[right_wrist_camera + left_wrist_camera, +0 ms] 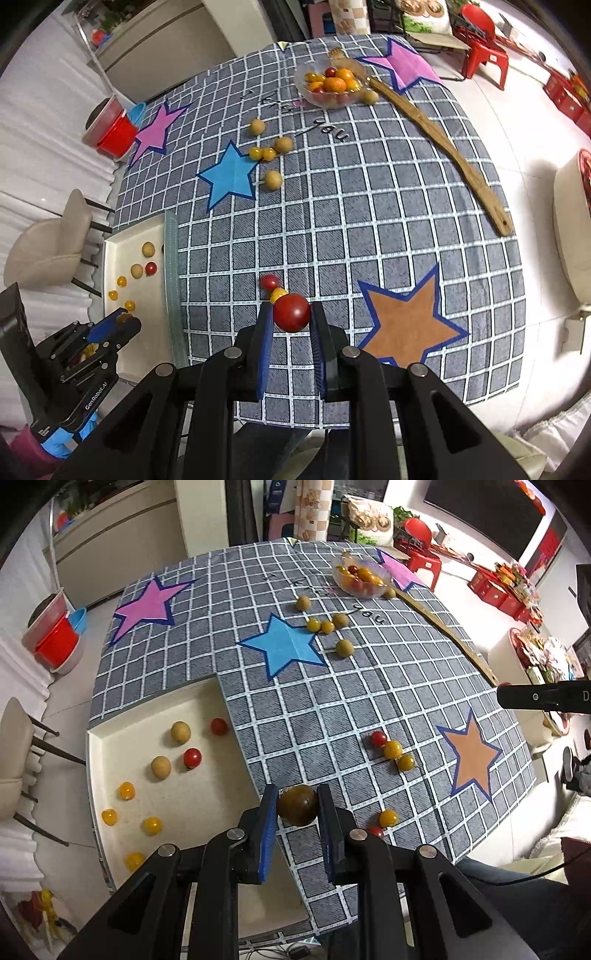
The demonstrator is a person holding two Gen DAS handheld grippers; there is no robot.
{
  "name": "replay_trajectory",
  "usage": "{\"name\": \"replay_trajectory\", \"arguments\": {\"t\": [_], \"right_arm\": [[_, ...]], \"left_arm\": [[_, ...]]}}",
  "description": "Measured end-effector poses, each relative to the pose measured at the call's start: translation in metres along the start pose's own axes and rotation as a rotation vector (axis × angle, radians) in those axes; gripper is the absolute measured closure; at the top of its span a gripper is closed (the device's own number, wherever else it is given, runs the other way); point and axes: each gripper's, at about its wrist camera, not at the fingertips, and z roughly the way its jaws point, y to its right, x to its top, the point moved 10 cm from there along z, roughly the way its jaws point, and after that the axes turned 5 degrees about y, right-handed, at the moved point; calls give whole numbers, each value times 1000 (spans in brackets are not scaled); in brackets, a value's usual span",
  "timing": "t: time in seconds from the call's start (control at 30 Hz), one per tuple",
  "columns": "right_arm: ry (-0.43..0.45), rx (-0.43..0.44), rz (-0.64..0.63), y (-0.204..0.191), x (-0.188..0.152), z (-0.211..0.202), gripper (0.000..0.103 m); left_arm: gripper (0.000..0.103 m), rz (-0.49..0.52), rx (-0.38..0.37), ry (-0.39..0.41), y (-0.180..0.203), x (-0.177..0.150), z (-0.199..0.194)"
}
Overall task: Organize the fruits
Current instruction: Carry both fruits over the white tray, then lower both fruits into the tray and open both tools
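Note:
My left gripper [297, 805] is shut on a brown-green longan [297, 805] above the checked cloth, just right of the white tray [207, 698]. The tray holds several longans and red and yellow cherry tomatoes [192, 757]. My right gripper [291, 312] is shut on a red cherry tomato [291, 312] above the cloth's near middle. A red tomato [269, 281] and a yellow one [278, 294] lie just beyond it. More longans and yellow tomatoes [327, 626] lie near the blue star. The left gripper also shows in the right wrist view [122, 319], over the tray.
A clear bowl [360, 578] of tomatoes stands at the table's far side. A long wooden stick [443, 146] lies along the right side. A chair [55, 240] stands left of the table, red buckets [55, 642] beyond it.

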Motion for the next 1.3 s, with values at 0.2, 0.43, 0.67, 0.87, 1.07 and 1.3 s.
{"name": "replay_trajectory", "arguments": {"t": [0.2,0.43,0.67,0.87,1.07,1.3], "right_arm": [[-3,17,-64,-22,6,1,82],[-48,79,-170,-67,-1,17,82],[-138,130,-281,-119,-15,48,82],[-209,176,-371,-164,-30,79,82],[-266,196,-452,-202,-45,118,82],[-305,202,-477,-231,-49,162,82]], "left_arm": [[81,-76,29,27,-21,-5,-6],[81,-209,105,15,-66,-34,-9],[81,-348,173,-23,-108,-72,-3],[81,-443,213,-31,-132,-89,9],[81,-516,235,-47,-142,-100,29],[81,-508,274,-56,-140,-107,44]]}}
